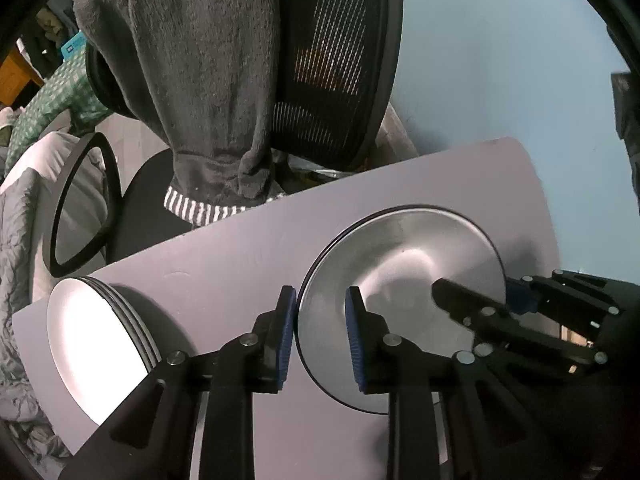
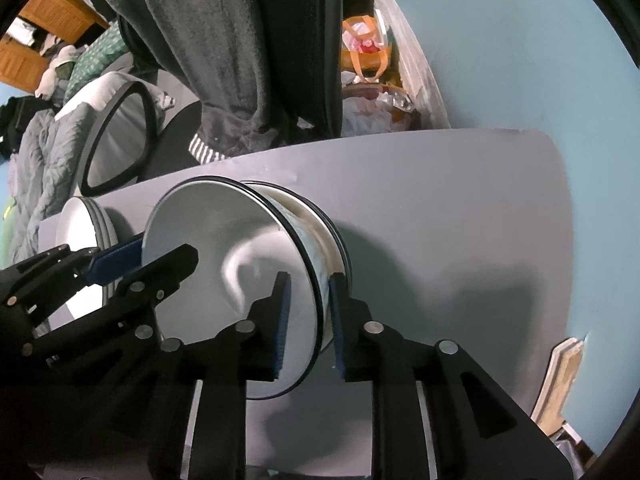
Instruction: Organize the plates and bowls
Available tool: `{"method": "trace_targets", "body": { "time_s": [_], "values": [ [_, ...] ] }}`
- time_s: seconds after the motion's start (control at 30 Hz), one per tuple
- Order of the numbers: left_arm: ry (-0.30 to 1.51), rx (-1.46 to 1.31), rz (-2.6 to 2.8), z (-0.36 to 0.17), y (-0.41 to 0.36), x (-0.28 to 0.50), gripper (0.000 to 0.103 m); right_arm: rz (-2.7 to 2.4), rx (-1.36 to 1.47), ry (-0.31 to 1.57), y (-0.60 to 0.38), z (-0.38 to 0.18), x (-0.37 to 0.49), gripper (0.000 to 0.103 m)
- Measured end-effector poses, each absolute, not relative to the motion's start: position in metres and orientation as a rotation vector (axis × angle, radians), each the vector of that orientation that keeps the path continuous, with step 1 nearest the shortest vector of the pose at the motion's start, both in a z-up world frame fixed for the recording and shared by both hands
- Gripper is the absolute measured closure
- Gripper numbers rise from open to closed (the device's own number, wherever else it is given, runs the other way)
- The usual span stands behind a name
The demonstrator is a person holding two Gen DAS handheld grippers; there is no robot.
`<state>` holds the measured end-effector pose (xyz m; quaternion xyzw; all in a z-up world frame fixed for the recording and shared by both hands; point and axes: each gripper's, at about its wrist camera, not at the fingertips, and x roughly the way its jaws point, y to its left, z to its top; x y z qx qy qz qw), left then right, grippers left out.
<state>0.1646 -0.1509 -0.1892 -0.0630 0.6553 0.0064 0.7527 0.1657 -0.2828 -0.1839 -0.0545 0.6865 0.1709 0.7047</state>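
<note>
A stack of bowls [image 2: 256, 280] stands near the middle of the pale table [image 2: 440, 208]; the top bowl [image 1: 400, 280], white with a dark rim line, is nested into the ones below and holds nothing. The left gripper [image 1: 320, 336] straddles its rim on one side, one finger outside and one inside, both blue pads clear of the wall, so the fingers are released. The right gripper [image 2: 308, 320] straddles the opposite rim the same way, with gaps on both sides, also released. A stack of white plates [image 1: 100, 344] lies apart on the same table, toward its edge, with nothing on the top plate.
</note>
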Motion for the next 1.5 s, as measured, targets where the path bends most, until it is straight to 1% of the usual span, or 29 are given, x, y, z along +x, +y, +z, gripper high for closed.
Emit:
{"method": "trace_targets", "body": {
  "time_s": [0.2,0.3,0.37,0.43,0.57,0.63,0.7,0.77,0.83,0.97,1.1,1.23,1.3,1.5],
  "values": [
    [1.406,-0.152,0.010,-0.183,-0.147,0.164,0.078,0.373,-0.111,1.517,-0.282,-0.179,0.164,0.078],
    [1.397,-0.162,0.013,-0.180,-0.144,0.162,0.078,0.369,-0.104,1.506,-0.282,-0.175,0.164,0.073],
    [1.391,-0.167,0.016,-0.178,-0.143,0.160,0.078,0.357,-0.111,1.480,-0.282,-0.169,0.164,0.065],
    [1.385,-0.176,0.015,-0.176,-0.140,0.158,0.078,0.360,-0.106,1.465,-0.282,-0.164,0.164,0.062],
    [1.369,-0.190,0.008,-0.165,-0.138,0.152,0.077,0.360,-0.102,1.434,-0.282,-0.152,0.165,0.058],
    [1.352,-0.190,0.007,-0.157,-0.138,0.148,0.073,0.357,-0.115,1.411,-0.281,-0.146,0.164,0.055],
    [1.328,-0.192,0.010,-0.149,-0.136,0.143,0.067,0.348,-0.133,1.382,-0.279,-0.139,0.161,0.054],
    [1.304,-0.203,0.009,-0.139,-0.133,0.138,0.064,0.344,-0.143,1.363,-0.278,-0.132,0.159,0.049],
    [1.289,-0.213,0.006,-0.132,-0.131,0.133,0.063,0.345,-0.145,1.336,-0.278,-0.123,0.156,0.047],
    [1.263,-0.215,0.010,-0.118,-0.125,0.121,0.062,0.345,-0.149,1.302,-0.277,-0.112,0.149,0.047],
    [1.242,-0.215,0.013,-0.108,-0.118,0.109,0.055,0.345,-0.164,1.271,-0.275,-0.101,0.140,0.047],
    [1.222,-0.216,0.014,-0.098,-0.112,0.096,0.052,0.346,-0.172,1.260,-0.274,-0.095,0.129,0.046],
    [1.214,-0.225,0.015,-0.093,-0.109,0.089,0.048,0.345,-0.168,1.260,-0.275,-0.092,0.124,0.046],
    [1.210,-0.238,0.015,-0.088,-0.100,0.069,0.046,0.323,-0.166,1.262,-0.277,-0.090,0.111,0.045]
  ]
}}
